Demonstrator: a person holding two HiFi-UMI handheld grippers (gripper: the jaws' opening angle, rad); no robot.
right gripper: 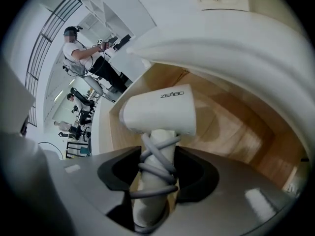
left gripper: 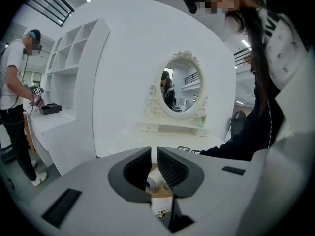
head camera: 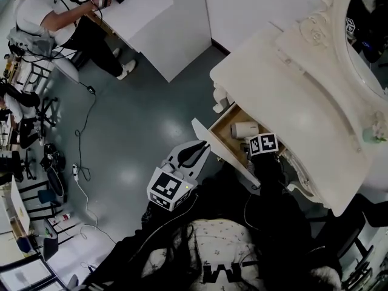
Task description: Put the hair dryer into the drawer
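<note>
A white hair dryer (right gripper: 160, 107) has grey cord wound round its handle, and my right gripper (right gripper: 157, 168) is shut on that handle. Its body hangs over the wooden floor of the open drawer (right gripper: 231, 132). In the head view the hair dryer (head camera: 244, 129) lies inside the drawer (head camera: 223, 128), just beyond the right gripper's marker cube (head camera: 263, 143). My left gripper (head camera: 195, 153) hovers just outside the drawer's white front. It is shut to a thin slit and holds nothing. Through that slit in the left gripper view (left gripper: 154, 163), the hair dryer (left gripper: 155, 182) shows.
The drawer belongs to a white vanity table (head camera: 285, 96) with an oval mirror (left gripper: 181, 85). The drawer front (head camera: 213, 143) juts out over the grey floor. A person (head camera: 42, 17) works at another white table far left. Cables and chairs lie along the left edge.
</note>
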